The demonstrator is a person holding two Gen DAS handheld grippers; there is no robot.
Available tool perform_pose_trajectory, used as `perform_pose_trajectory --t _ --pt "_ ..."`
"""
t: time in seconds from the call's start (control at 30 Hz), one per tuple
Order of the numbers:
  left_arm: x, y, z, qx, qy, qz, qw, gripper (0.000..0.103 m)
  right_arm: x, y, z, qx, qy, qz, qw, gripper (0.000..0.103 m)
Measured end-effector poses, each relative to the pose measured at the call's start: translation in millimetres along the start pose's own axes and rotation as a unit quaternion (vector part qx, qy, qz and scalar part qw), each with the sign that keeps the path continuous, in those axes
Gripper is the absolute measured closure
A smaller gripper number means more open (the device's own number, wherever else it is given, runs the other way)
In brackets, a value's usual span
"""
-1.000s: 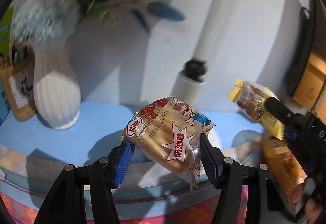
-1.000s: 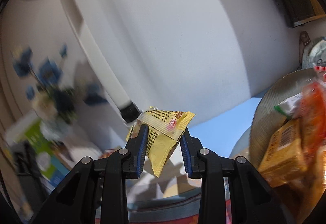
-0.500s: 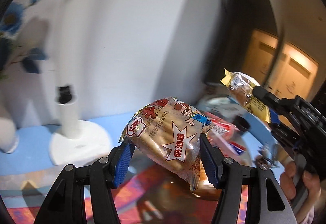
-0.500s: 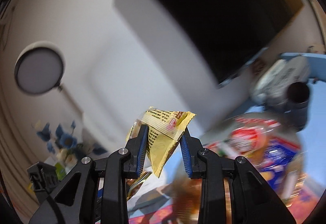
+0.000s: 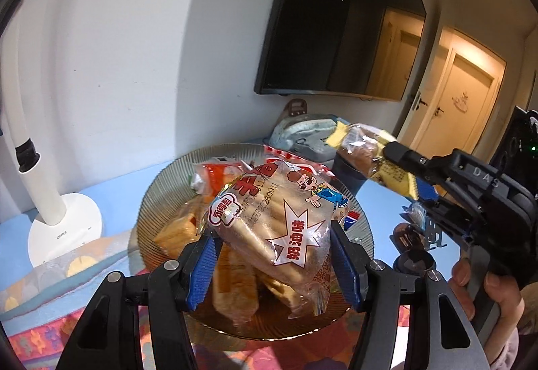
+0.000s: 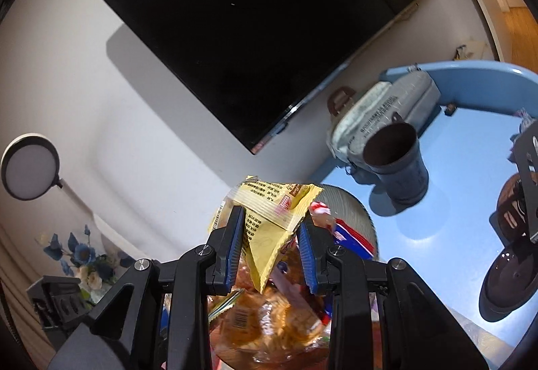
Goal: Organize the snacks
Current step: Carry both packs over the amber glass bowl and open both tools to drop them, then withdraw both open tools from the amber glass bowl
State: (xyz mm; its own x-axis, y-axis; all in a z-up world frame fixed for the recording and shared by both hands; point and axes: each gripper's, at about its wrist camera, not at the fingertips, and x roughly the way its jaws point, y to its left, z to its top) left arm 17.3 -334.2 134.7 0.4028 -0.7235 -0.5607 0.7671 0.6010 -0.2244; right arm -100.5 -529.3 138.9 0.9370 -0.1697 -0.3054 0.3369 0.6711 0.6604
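My left gripper (image 5: 275, 264) is shut on a clear bread packet (image 5: 272, 212) with a cartoon figure and red lettering. It hangs above a ribbed glass plate (image 5: 158, 188) piled with snack packets. My right gripper (image 6: 270, 247) is shut on a yellow snack packet (image 6: 269, 218), held over the same plate (image 6: 353, 205). In the left wrist view that yellow packet (image 5: 366, 151) and the right gripper (image 5: 403, 158) reach in from the right, with a person's hand (image 5: 494, 299) on the handle.
A dark cup (image 6: 396, 161) and a grey pouch (image 6: 376, 114) stand behind the plate on the blue tabletop (image 6: 454, 202). A white lamp base (image 5: 64, 229) is at the left. A black screen (image 6: 242, 27) hangs on the wall. Dark round objects (image 6: 507, 279) lie at the right.
Both grippers have swung to the right with their packets, away from the vase and flowers. The plate of snacks, the cup and the screen have come into view.
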Motion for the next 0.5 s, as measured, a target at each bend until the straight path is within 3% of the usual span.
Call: perform_pose_trajectory --t 0.1,0.17,0.23,0.33,0.5 --pt "6 -7 -1 0.005 0.008 0.024 0.9997 0.038 3 -6 -1 0.000 0.011 0.001 1.000 0.070" --pt "9 -6 1 0.001 0.021 0.046 0.9987 0.006 8 -6 -2 -0.009 0.026 -0.005 1.000 0.062" --pt "10 -3 3 -0.012 0.020 0.061 0.9979 0.001 9 -3 -2 -0.028 0.028 -0.025 0.999 0.022" --pt "9 2 4 -0.018 0.024 0.071 0.9970 0.001 2 -1 0 -0.046 0.014 -0.021 0.999 0.020" --pt "7 5 2 -0.020 0.022 0.108 0.9937 0.001 -2 0 8 -0.064 0.040 -0.002 0.997 0.020"
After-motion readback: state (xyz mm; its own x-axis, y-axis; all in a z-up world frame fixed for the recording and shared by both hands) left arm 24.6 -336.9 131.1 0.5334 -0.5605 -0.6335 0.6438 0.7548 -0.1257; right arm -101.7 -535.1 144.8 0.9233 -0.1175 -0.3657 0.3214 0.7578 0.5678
